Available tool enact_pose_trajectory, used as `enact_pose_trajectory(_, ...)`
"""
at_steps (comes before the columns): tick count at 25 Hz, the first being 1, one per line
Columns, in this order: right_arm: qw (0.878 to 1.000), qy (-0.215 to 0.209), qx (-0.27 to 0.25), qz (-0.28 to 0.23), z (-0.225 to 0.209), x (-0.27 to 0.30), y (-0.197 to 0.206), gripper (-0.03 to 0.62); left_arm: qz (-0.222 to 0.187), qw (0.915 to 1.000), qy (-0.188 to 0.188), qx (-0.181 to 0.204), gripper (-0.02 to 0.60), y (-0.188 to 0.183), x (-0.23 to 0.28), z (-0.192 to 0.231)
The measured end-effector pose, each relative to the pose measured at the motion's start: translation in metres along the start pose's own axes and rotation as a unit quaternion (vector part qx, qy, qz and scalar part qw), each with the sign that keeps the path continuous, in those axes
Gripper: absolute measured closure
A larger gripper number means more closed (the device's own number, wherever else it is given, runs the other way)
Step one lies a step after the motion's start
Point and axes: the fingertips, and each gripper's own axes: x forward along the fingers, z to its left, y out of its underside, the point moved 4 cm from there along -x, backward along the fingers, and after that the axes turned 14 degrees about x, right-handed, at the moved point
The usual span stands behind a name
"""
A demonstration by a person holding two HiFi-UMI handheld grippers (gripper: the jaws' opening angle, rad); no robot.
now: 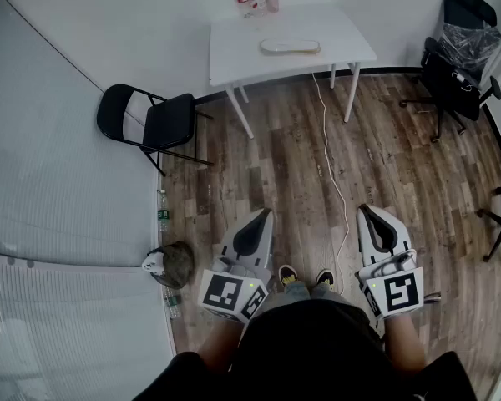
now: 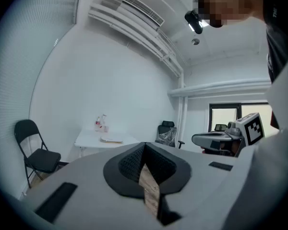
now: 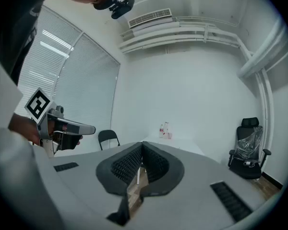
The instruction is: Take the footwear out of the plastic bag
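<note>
A wood floor (image 1: 401, 165), with a white table (image 1: 234, 57) well ahead of the fingers. The left gripper (image 1: 267, 212) and right gripper (image 1: 363, 210) have fingers pressed together, holding nothing.

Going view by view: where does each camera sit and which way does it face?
Head view: on the head, facing down at the floor; left gripper, right gripper, shoes show.
Left gripper view: on that gripper, facing the table past shut jaws; right gripper alongside.
Right gripper view: likewise; left gripper alongside.
All share the table.
</note>
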Motion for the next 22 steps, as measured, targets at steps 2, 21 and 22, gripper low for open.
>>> enact_pose_trajectory(2,1.0,-0.005,0.011,-0.005,0.005,0.013,-0.003,0.579,0.001,1.0,-0.003,0.003,0.561,0.003,-0.001,0.012)
enact_pose_trajectory(21,0.999,0.002,0.031,-0.021,0.07,0.067,0.002,0.579,-0.033,0.9993,-0.009,-0.012,0.561,0.017,-0.043,0.104)
enact_pose_trajectory(22,0.999,-0.001,0.026,-0.018,0.074,0.068,0.002,0.579,-0.034,0.9993,-0.007,-0.013,0.561,0.019,-0.045,0.107)
